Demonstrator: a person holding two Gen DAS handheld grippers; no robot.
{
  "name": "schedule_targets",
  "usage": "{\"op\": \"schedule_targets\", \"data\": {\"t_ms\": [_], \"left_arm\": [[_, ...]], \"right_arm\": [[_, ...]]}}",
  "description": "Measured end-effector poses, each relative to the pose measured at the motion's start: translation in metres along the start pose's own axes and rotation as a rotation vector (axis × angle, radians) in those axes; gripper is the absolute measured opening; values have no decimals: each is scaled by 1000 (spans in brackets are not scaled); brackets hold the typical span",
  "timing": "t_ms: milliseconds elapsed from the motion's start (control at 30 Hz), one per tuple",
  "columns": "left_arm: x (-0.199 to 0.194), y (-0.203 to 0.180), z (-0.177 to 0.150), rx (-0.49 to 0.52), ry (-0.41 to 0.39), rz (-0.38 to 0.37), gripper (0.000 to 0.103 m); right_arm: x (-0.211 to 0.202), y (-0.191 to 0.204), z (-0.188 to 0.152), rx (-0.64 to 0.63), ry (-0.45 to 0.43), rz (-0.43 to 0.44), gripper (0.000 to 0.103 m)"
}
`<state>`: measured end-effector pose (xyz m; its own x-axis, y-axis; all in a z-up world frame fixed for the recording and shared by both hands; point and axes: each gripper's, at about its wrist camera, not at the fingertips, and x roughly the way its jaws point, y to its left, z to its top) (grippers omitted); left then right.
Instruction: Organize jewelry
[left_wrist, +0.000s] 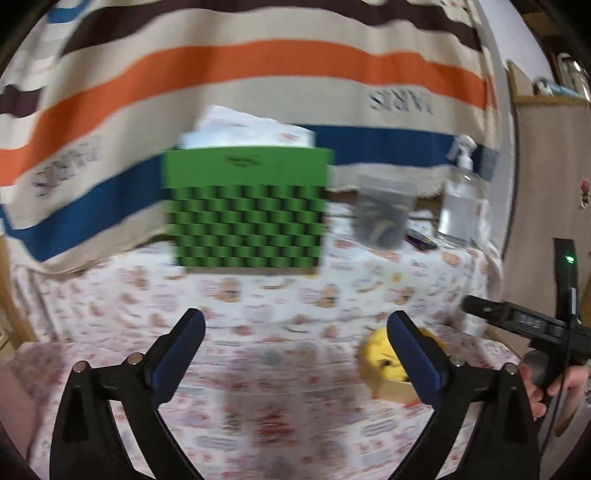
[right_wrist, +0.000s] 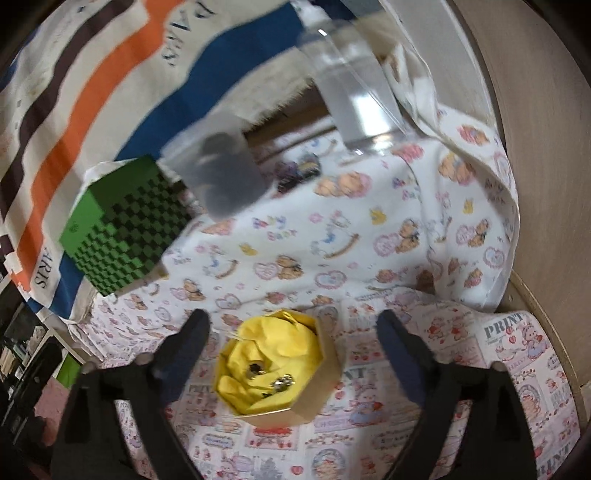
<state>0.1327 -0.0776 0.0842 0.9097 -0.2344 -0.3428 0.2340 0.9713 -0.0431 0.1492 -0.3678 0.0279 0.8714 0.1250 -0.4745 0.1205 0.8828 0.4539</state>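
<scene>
An octagonal cardboard box (right_wrist: 295, 411) lined with yellow cloth (right_wrist: 273, 350) sits on the printed bedsheet. Small metal jewelry pieces (right_wrist: 282, 383) lie in the cloth. My right gripper (right_wrist: 293, 325) is open, its fingers either side of the box and above it. My left gripper (left_wrist: 295, 325) is open and empty over the sheet; the yellow-lined box (left_wrist: 384, 360) shows partly behind its right finger (left_wrist: 417, 354). A green checkered box (left_wrist: 245, 206) stands behind, also in the right wrist view (right_wrist: 122, 225).
A translucent cup (left_wrist: 384, 218) with dark items, a clear pump bottle (left_wrist: 461, 195) and a striped blanket (left_wrist: 258, 74) lie at the back. The cup (right_wrist: 221, 173) and bottle (right_wrist: 354, 92) show in the right view. A wooden wall (right_wrist: 546, 147) is right.
</scene>
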Motion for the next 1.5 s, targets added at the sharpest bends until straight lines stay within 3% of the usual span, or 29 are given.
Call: {"op": "schedule_targets", "data": {"t_ms": [67, 300, 433, 567, 733, 800, 1000, 1100, 1300, 1400, 1500], "left_arm": [[-2, 15, -2, -13, -7, 43, 101], [16, 70, -25, -199, 94, 74, 102], [32, 73, -36, -165, 191, 109, 102], [53, 69, -50, -122, 320, 138, 101], [72, 63, -67, -102, 426, 108, 84], [79, 61, -75, -90, 465, 97, 69], [97, 63, -88, -125, 562, 46, 36], [100, 68, -89, -155, 572, 26, 30], [103, 65, -91, -115, 575, 43, 15], [100, 64, -88, -121, 571, 24, 14], [85, 63, -76, -102, 510, 46, 14]], "right_arm": [[-5, 8, -3, -21, -23, 0, 103], [-8, 18, -12, -51, -19, -8, 103], [-8, 26, -17, -116, -46, -64, 103], [1, 26, -22, -123, -18, -72, 103], [7, 25, -25, -113, 5, -80, 103], [5, 24, -26, -102, -8, -87, 103], [2, 27, -26, -111, -27, -89, 103], [2, 28, -26, -119, -23, -92, 103], [2, 28, -26, -120, -18, -89, 103], [3, 28, -26, -122, -12, -92, 103], [5, 29, -27, -131, -4, -93, 103]]}}
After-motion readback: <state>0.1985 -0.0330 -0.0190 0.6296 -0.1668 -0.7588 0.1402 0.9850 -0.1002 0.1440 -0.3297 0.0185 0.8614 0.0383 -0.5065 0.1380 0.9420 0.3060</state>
